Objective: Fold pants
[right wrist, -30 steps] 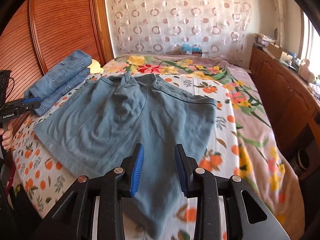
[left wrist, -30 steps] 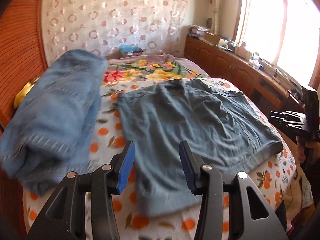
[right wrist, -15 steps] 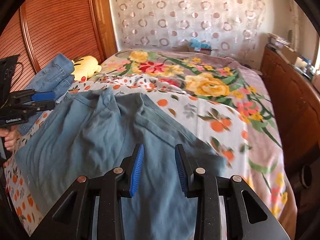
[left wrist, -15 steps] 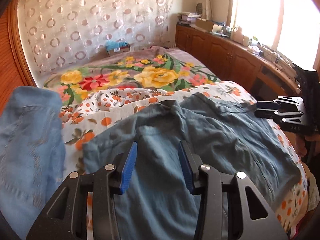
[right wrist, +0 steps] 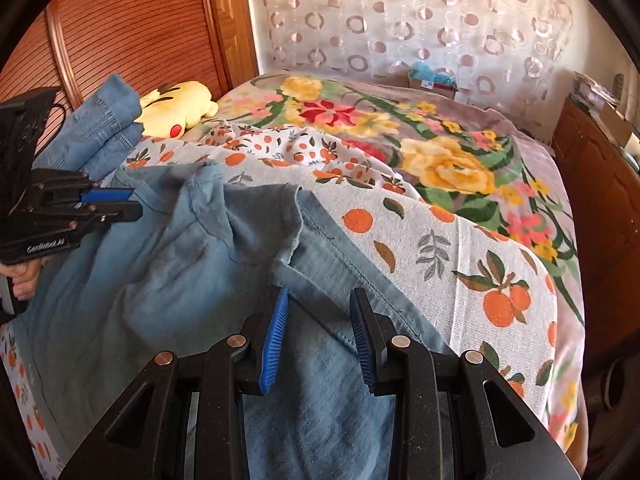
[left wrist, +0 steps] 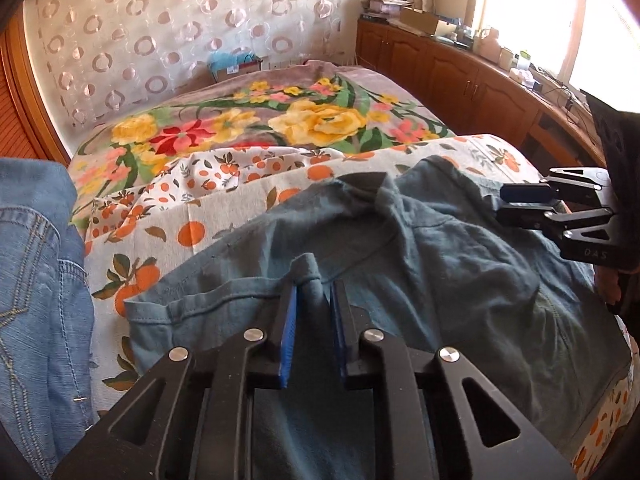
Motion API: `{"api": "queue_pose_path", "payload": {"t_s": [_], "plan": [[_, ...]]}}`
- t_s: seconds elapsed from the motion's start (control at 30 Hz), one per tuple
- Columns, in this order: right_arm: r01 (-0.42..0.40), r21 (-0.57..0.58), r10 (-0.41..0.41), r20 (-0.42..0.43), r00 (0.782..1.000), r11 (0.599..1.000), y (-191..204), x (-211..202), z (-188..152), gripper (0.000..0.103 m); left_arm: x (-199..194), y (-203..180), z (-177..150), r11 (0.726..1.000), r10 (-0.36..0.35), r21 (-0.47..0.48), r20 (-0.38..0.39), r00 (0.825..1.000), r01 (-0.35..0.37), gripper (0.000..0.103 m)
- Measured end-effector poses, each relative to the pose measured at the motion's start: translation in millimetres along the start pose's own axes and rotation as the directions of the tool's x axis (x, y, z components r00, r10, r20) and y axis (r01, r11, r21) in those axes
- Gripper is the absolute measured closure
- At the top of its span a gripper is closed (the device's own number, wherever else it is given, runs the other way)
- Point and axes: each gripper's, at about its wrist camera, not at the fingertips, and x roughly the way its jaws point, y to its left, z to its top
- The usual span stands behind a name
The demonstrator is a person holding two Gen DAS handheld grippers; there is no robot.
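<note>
On the bed's orange-print white sheet (left wrist: 224,216): one pair of blue-grey cotton pants (left wrist: 440,280), rumpled, spread across the near side. Left gripper (left wrist: 313,300), jaws nearly closed, pinching a raised fold at the waistband. Right gripper (right wrist: 318,320), jaws spread, straddling the opposite waistband edge, not yet gripping. Beside the pants: folded light-blue denim jeans (left wrist: 36,280); yellow plush toy (right wrist: 180,106).

The pants (left wrist: 440,280) lie on the bed (left wrist: 224,216) before me, jeans (left wrist: 36,280) to their left, a plush toy (right wrist: 180,106) behind those, cabinets (left wrist: 460,72) right.
</note>
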Motion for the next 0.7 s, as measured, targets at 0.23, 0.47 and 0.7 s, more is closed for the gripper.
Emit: {"api": "queue_pose_path", "payload": {"t_s": [0.23, 0.47, 0.7], "plan": [[0.008, -0.026, -0.008, 0.0, 1.0, 1.0, 5.7, -4.5, -3.5, 0.099, 0.0, -2.9, -2.0, 1.0, -0.006, 0.01, 0.011, 1.0, 0.006, 0.1], [-0.012, 0.006, 0.011, 0.14, 0.99, 1.0, 6.2, -47.2, -9.5, 0.1, -47.4, -6.0, -3.1, 0.998, -0.055, 0.004, 0.151, 0.987, 0.055, 0.101], [0.148, 0.017, -0.149, 0.197, 0.969, 0.989, 9.8, -47.6, -2.8, 0.1, -47.5, 12.6, 13.6, 0.997, 0.004, -0.07, 0.219, 0.976, 0.012, 0.101]]}}
